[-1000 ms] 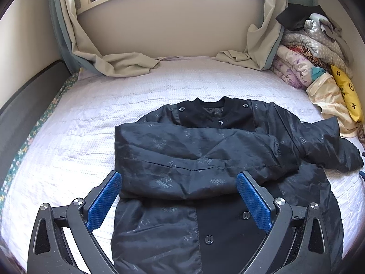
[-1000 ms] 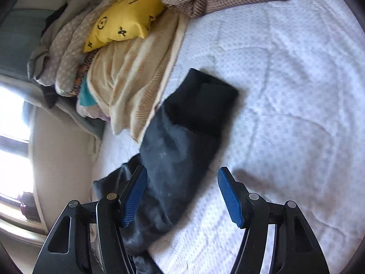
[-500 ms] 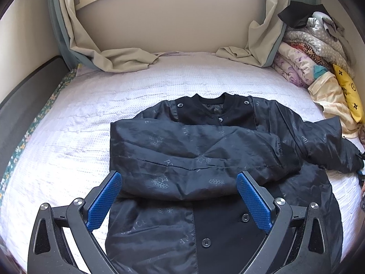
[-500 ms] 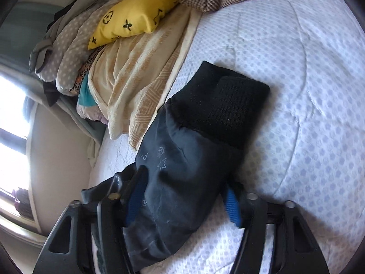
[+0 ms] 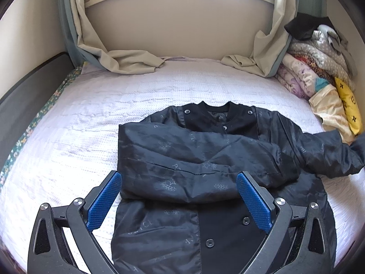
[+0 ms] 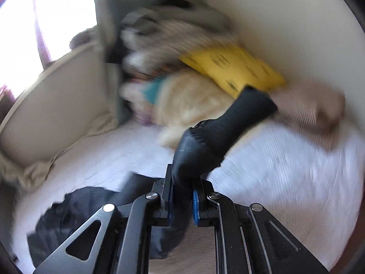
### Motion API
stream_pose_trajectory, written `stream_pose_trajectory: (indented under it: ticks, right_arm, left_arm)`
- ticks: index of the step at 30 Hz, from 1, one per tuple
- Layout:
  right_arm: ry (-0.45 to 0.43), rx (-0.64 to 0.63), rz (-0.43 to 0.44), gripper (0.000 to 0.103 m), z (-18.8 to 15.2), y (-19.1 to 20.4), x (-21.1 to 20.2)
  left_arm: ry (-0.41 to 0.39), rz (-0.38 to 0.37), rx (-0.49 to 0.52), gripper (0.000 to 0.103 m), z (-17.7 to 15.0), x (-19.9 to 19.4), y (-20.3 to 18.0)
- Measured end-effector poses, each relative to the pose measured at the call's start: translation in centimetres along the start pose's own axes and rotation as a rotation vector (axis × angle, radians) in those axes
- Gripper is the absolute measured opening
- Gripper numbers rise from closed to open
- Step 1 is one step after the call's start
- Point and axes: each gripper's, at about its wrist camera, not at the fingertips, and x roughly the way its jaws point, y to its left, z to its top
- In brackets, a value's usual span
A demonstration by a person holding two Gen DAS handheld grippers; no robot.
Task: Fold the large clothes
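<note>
Jacket (image 5: 205, 182), dark and quilted with a faint woven print, lies front-up in the middle of the bed (image 5: 91, 118), collar toward the window wall. One sleeve is already folded across the chest; the other sleeve (image 6: 219, 141) runs out from the jacket toward the pile of bedding (image 5: 319, 77) at the bed's side.

Right gripper (image 6: 182, 196) has its jaws closing on that sleeve, just below the ribbed cuff (image 6: 248, 111), with cloth plainly pinched between the pads; the cuff stands up past the fingers, off the bed. Left gripper (image 5: 178, 203) hovers over the jacket's lower half with its jaws spread wide and nothing between them.

By the look of it, the shell is smooth and probably slippery, the padding soft and light, so the sleeve should drape and swing rather than keep any shape. The knit cuff and the seam next to it seem the surest hold, since thicker cloth is less likely to slide out of the pads. The folded sleeve on the chest could shift if the second one is dragged over it.

Room is plentiful beyond the jacket on the side away from the pile and toward the curtains (image 5: 136, 61). The pile sits close to the held sleeve, so a swing could catch on it.
</note>
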Motion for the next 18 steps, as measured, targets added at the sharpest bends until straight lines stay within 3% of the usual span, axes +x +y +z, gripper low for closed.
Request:
stream_pose_trajectory:
  ticks: [4, 8, 13, 18]
  right_arm:
    - [-0.073, -0.181, 0.088, 0.008, -0.5, 6.8, -4.0]
    - [-0.087, -0.357, 0.202, 0.008, -2.6, 13.6, -6.4]
    - [0.009, -0.559, 0.350, 0.008, -8.1, 22.1, -6.4]
    - [0.144, -0.765, 0.416, 0.007, -15.6, 28.7, -4.7]
  left_arm:
    - [-0.006, -0.012, -0.039, 0.102, 0.3, -0.7, 1.0]
    - [-0.011, -0.014, -0.067, 0.102, 0.5, -1.1, 2.1]
    - [0.002, -0.019, -0.107, 0.102, 0.4, -1.0, 3.5]
    - [0.035, -0.038, -0.158, 0.102, 0.3, -0.4, 5.1]
